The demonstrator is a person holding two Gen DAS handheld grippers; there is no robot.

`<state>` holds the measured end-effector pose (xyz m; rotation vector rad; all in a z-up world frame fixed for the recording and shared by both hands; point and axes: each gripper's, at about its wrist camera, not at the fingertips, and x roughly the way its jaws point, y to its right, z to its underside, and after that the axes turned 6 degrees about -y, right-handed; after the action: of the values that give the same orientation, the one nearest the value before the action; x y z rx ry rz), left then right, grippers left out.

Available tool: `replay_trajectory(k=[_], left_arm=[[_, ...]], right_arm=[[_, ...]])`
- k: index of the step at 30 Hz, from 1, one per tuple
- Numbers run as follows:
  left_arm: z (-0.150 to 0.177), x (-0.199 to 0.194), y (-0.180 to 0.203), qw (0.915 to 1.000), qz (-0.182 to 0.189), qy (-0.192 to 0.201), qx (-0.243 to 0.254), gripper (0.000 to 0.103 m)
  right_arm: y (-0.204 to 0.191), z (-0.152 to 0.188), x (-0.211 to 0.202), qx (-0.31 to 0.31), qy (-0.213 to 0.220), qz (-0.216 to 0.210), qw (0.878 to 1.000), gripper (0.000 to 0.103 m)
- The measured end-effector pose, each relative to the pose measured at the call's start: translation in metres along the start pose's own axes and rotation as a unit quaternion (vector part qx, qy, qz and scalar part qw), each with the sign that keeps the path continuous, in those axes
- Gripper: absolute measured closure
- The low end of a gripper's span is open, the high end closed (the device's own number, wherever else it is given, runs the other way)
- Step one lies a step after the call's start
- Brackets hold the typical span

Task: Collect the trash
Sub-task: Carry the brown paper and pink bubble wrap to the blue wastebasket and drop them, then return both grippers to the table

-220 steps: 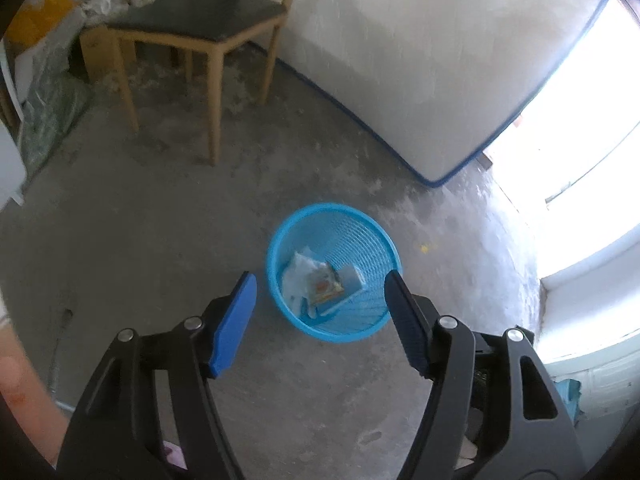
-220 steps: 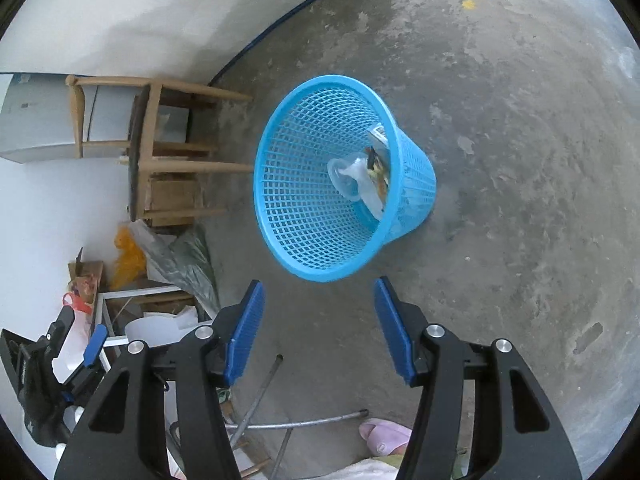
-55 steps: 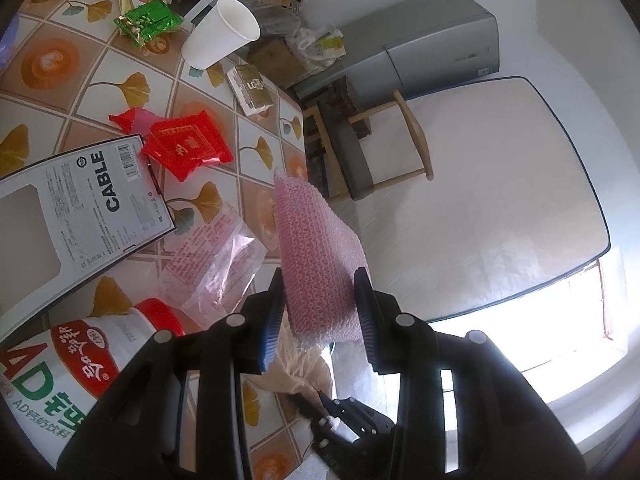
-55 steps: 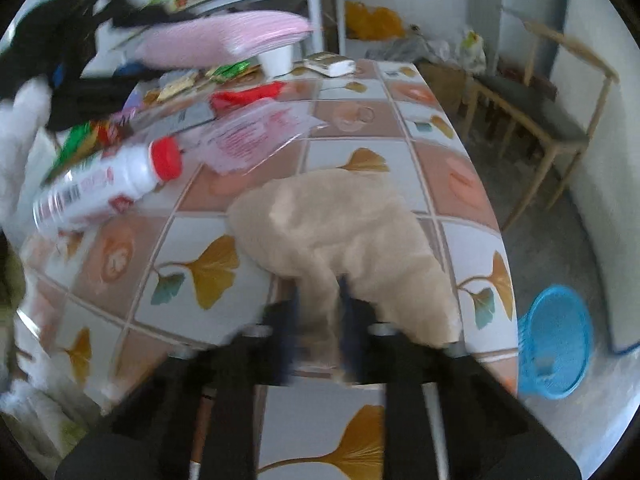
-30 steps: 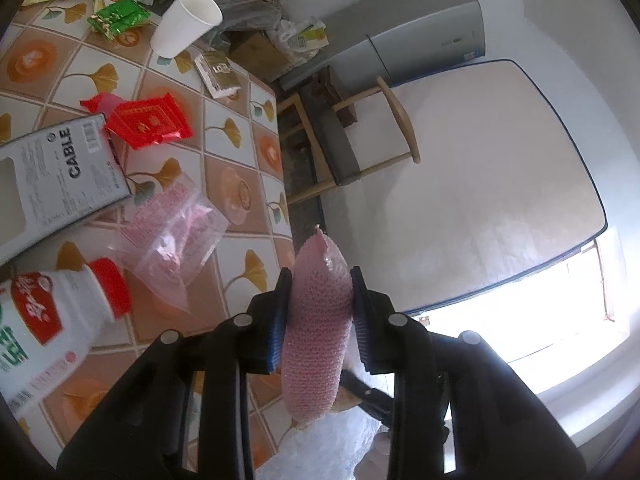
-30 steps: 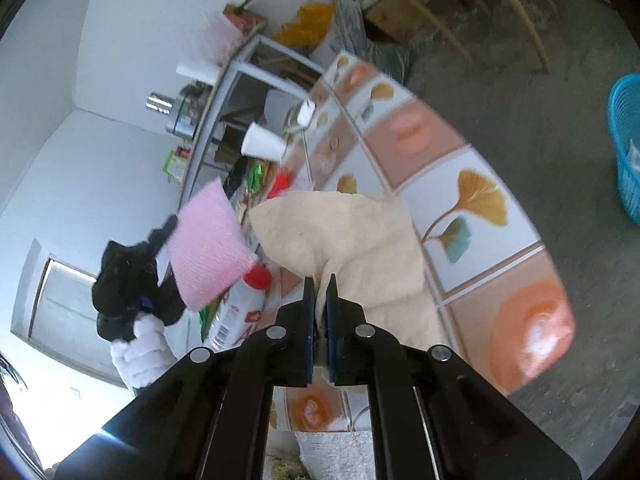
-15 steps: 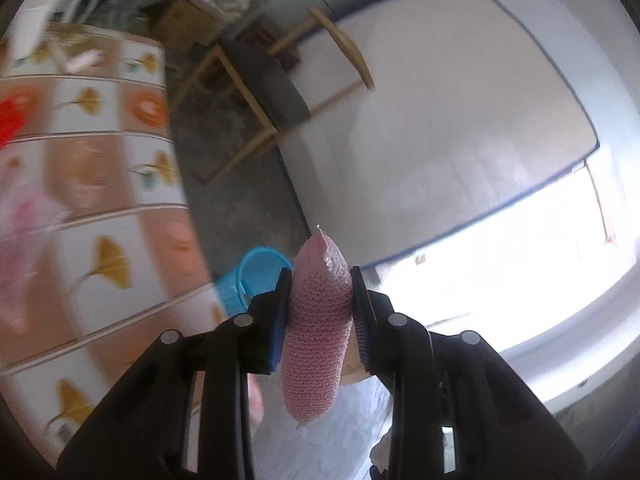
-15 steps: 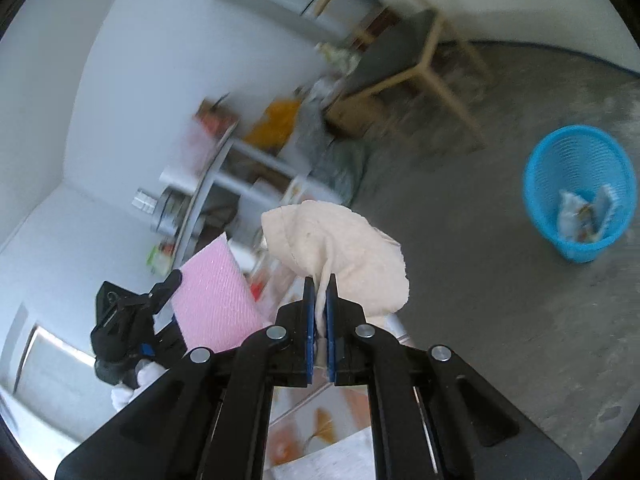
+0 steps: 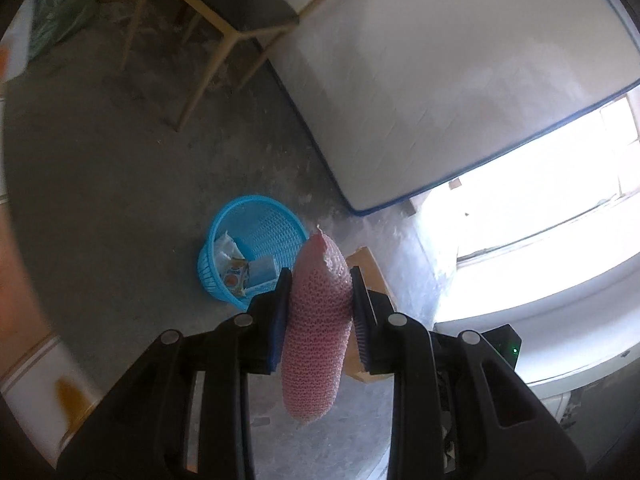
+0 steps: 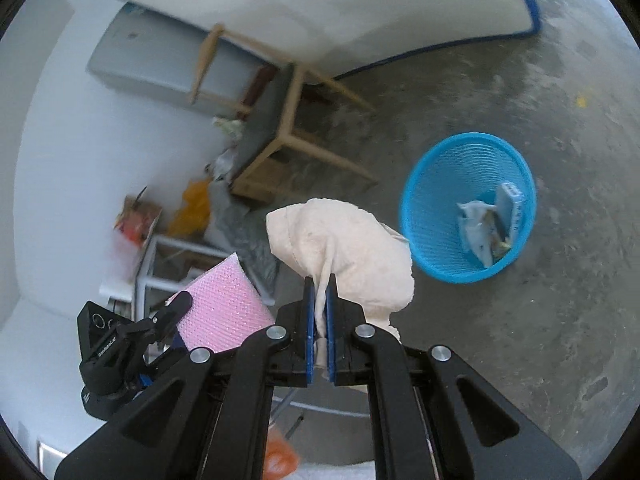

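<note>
Both claws swung off tabletop toward blue basket (image 9: 256,216) on floor. Left claw (image 9: 320,300) clamped on pink bubble wrap (image 9: 316,328); right claw (image 10: 319,316) pinched shut on beige cloth (image 10: 344,248).

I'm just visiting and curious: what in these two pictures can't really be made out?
- Left wrist view: the blue basket near wall, hidden by the pink bubble wrap.
- Right wrist view: printing on the scraps in the basket, too small.
- Right wrist view: clutter by the wooden chair, blurred.
</note>
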<state>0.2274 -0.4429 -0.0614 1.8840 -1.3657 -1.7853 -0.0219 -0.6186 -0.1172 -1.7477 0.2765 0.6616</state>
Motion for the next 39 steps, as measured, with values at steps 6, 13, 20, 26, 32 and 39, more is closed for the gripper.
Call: replay_trajectory(k=[6,13,20,26,32,39], left_arm=[[-0.023,0.062,0.016,0.9996,-0.012,-0.027,0.002,0.076],[-0.043,0.105,0.009,0.9989,-0.042,-0.010,-0.020,0.047],[-0.035,0.071,-0.009,0.9992,-0.029,-0.007,-0.026,0.046],[-0.016,0.015,0.010,0.9989,-0.032,0.015,0.030,0.046],[0.042,-0.086,0.033,0.9909,-0.023,0.068,0.114,0.042],[0.132,-0.196,0.020,0.9674,-0.114,0.175,0.143,0.028]], right_arm=[[0.034,-0.033,0.024,0.046,0.012,0.002,0.999,0.098],[0.091,-0.068,0.069,0.098,0.030,0.035,0.994,0.057],[0.117,-0.064,0.091,0.104,0.011,0.068,0.992,0.057],[0.100,-0.047,0.068,0.066,0.020,0.056,0.996,0.056],[0.063,-0.007,0.016,0.000,0.028,0.011,1.000,0.045],[-0.001,0.054,-0.029,-0.109,0.005,-0.014,0.994,0.033]])
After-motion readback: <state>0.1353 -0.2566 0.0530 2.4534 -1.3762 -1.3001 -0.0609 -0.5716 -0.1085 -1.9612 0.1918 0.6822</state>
